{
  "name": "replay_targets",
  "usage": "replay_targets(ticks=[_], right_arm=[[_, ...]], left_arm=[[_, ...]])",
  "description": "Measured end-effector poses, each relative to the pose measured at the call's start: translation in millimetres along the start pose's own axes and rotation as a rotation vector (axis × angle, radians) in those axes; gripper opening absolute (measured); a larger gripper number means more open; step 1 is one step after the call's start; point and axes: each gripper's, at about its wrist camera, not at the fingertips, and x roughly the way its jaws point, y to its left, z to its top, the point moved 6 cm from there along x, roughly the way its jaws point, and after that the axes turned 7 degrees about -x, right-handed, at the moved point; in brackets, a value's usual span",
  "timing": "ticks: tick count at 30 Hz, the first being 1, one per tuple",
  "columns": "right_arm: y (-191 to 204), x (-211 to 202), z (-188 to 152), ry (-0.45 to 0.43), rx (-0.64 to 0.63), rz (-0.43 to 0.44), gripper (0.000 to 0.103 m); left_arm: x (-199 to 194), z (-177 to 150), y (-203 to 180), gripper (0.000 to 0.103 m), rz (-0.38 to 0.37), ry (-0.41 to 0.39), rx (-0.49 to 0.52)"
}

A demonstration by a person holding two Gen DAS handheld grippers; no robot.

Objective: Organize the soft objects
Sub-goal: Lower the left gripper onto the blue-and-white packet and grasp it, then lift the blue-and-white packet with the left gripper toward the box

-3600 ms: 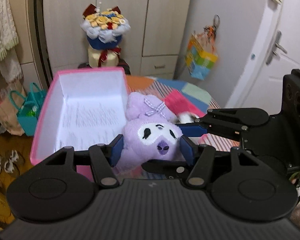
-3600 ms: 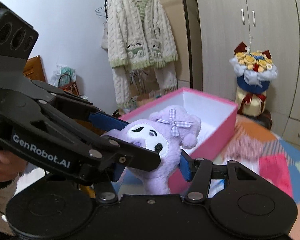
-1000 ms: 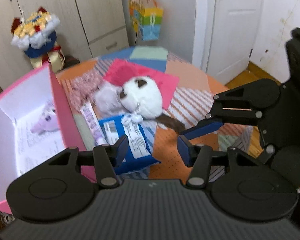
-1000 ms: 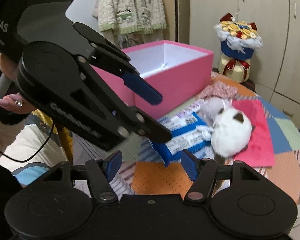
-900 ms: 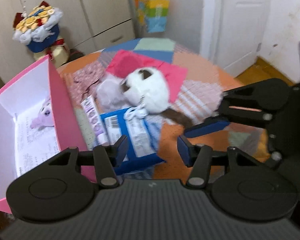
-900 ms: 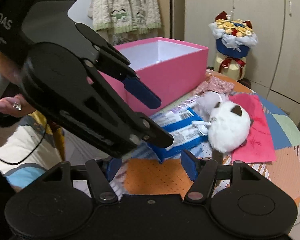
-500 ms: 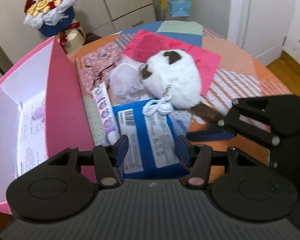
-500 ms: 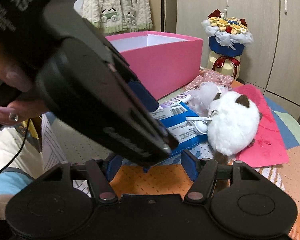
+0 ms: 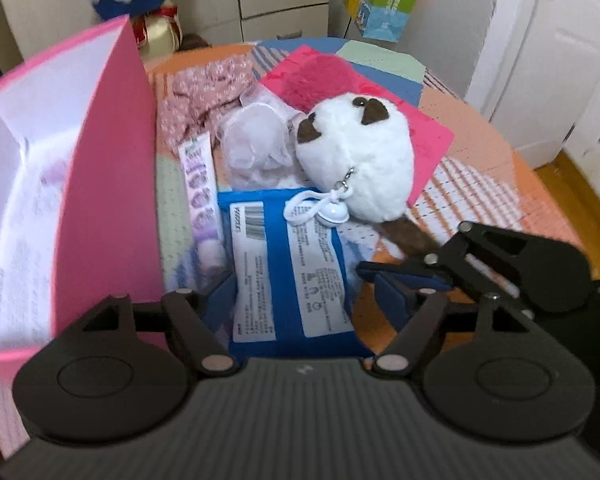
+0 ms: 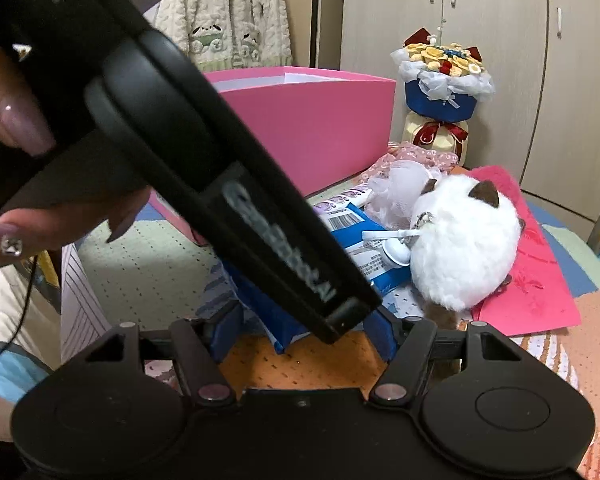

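Observation:
A blue tissue pack [image 9: 288, 268] lies on the patchwork table, flanked by the open fingers of my left gripper [image 9: 308, 296]. A white plush cat [image 9: 360, 160] with brown ears lies just beyond it, its white clip resting on the pack. A lilac mesh puff [image 9: 256, 148] and a purple tube [image 9: 202, 196] lie beside them. The pink box [image 9: 104, 184] stands at the left, with something lilac inside. My right gripper [image 10: 300, 332] is open and empty low over the table, near the pack [image 10: 360, 236] and the cat [image 10: 464, 240]; the left gripper's body crosses its view.
A pink fluffy cloth [image 9: 332, 80] and a floral fabric [image 9: 204, 92] lie behind the cat. A flower bouquet [image 10: 444, 80] stands beyond the table, cupboards behind it. A door [image 9: 548, 40] is at the right. The table's edge curves at the right.
The purple plush I held earlier is gone from both grippers. My left gripper has dropped toward the blue pack, its fingers now on either side of it. The right gripper moved closer to the cat.

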Motion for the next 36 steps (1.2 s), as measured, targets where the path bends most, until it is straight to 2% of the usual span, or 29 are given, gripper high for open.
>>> replay_targets(ticks=[3, 5, 9, 11, 15, 19, 22, 26, 29, 31, 36], right_arm=[[-4, 0, -2, -0.004, 0.034, 0.012, 0.070], [-6, -2, -4, -0.011, 0.048, 0.023, 0.069], [-5, -7, -8, -0.022, 0.043, 0.037, 0.069], [-6, -7, -8, -0.021, 0.047, 0.039, 0.069], [-7, -1, -7, -0.022, 0.064, 0.026, 0.072], [-5, -1, -10, -0.041, 0.095, 0.002, 0.074], [1, 1, -14, -0.081, 0.129, -0.039, 0.077], [8, 3, -15, -0.108, 0.166, -0.107, 0.075], [15, 1, -14, -0.113, 0.138, -0.130, 0.067], [16, -1, -14, -0.115, 0.126, -0.135, 0.057], [20, -6, -7, -0.089, 0.097, -0.131, 0.051]], left_arm=[[1, -4, 4, 0.072, -0.082, 0.035, -0.087], [-1, -6, 6, 0.061, -0.087, 0.024, -0.102], [-5, -10, 11, 0.051, -0.137, 0.025, -0.142], [-5, -11, 14, 0.047, -0.136, 0.009, -0.153], [3, -19, 18, 0.046, -0.107, -0.029, -0.197], [2, -29, 27, 0.048, -0.156, -0.059, -0.256], [1, -34, 25, 0.048, -0.172, -0.096, -0.250], [-1, -43, 15, 0.046, -0.159, -0.157, -0.237], [-6, -45, 6, 0.046, -0.130, -0.180, -0.200], [-11, -47, 1, 0.046, -0.124, -0.178, -0.180], [-23, -50, -14, 0.046, -0.073, -0.147, -0.099]])
